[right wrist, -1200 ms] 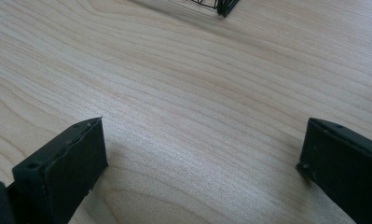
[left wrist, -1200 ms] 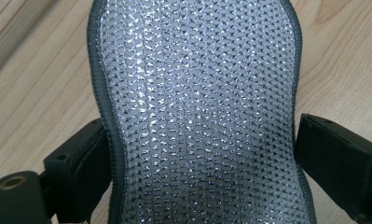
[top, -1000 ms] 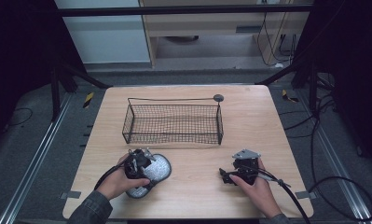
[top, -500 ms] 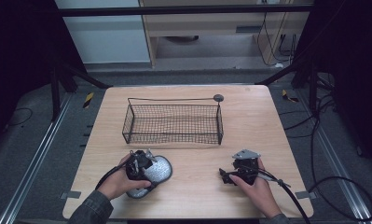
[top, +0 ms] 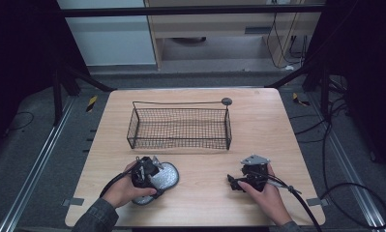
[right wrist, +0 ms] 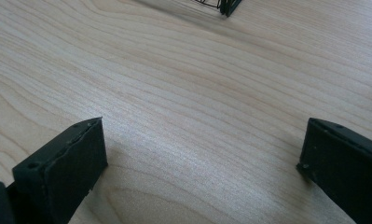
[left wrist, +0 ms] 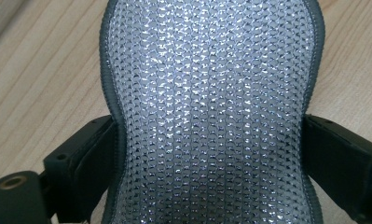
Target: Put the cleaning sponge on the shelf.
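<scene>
Left tongs (left wrist: pixel 211 154) pinching the narrow waist of a silvery, dark-edged mesh pad (left wrist: pixel 211 93); right tongs (right wrist: pixel 202 163) spread.

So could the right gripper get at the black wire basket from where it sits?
Probably yes: the right gripper has open jaws holding nothing, and bare wooden table lies between it and the black wire basket.

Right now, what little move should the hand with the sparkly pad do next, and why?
Probably squeeze a bit more, then lift. The left gripper has just been closing, and its jaws sit on either side of the narrow waist of the sparkly pad, which lies flat on the table. The wire basket stands just beyond it, a likely place to put it. The right gripper is open over bare wood.
</scene>
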